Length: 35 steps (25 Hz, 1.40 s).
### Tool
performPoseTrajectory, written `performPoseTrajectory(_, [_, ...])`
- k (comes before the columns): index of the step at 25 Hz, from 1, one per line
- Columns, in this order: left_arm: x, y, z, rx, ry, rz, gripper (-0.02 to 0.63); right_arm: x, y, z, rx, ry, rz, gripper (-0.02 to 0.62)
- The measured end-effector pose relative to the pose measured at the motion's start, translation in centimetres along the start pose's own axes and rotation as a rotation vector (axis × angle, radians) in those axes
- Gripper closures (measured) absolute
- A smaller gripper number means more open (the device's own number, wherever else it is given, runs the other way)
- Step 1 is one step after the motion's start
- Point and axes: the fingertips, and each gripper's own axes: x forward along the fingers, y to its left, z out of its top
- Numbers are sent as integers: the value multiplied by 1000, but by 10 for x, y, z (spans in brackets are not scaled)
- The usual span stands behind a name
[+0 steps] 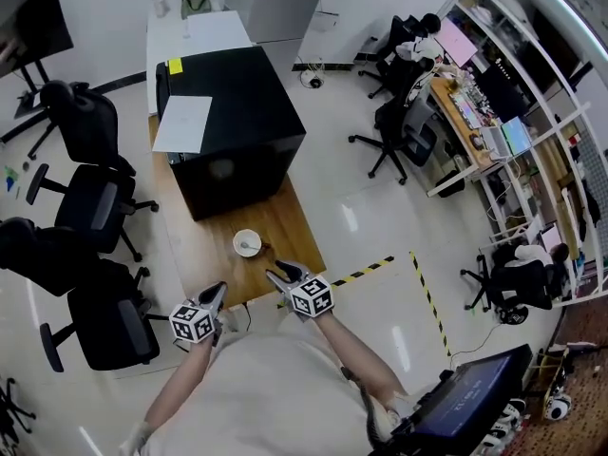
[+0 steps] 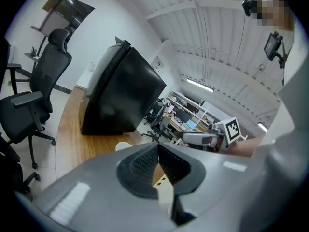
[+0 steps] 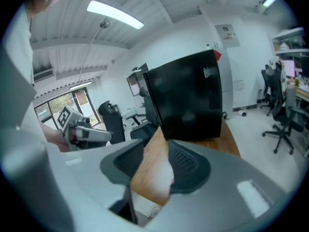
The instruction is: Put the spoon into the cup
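The small white round cup [image 1: 247,243] stands on the long brown wooden table [image 1: 204,250], near its front end and a little in front of the big black box [image 1: 237,131] that takes up the table's middle. The greyish metal spoon [image 1: 250,246] already lies inside the cup, within its rim; from the head view it is too small to tell which way its handle points or how its long axis runs. Both grippers hang at the table's near edge, short of the cup and not touching it. The left gripper [image 1: 219,290] is low at the front left edge, its two jaws brought together at the tips with nothing caught between them. The right gripper [image 1: 282,274] sits just beside the front right corner, closer to the cup, pointing up the table; its jaws stand apart and only bare wood shows in the gap. A white sheet of paper [image 1: 183,122] and a small yellow sticky note [image 1: 175,66] lie on top of the box. Black office chairs [image 1: 90,198] stand along the table's left side, and a strip of yellow-and-black floor tape [image 1: 366,274] runs off to the right
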Motion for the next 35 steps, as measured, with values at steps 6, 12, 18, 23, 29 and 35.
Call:
performPoseTrajectory(6, [7, -24, 4, 81, 3, 52, 604, -38, 6, -5, -2, -37, 88, 450])
performPoseTrajectory(12, [13, -71, 11, 86, -82, 155, 604, -82, -12, -22, 6, -65, 182, 474])
performPoseTrajectory(18, [22, -123, -27, 59, -128, 225, 604, -140, -34, -39, 132, -155, 247, 474])
performPoseTrajectory(23, [23, -167, -69, 44, -139, 257, 604, -194, -39, -48, 224, -224, 363, 450])
performPoseTrajectory(29, [6, -213, -113, 91, -116, 301, 606, -231, -33, -70, 257, -235, 439, 436])
performPoseTrajectory(35, [-23, -216, -127, 43, -163, 329, 606, -247, -19, -70, 281, -261, 461, 436])
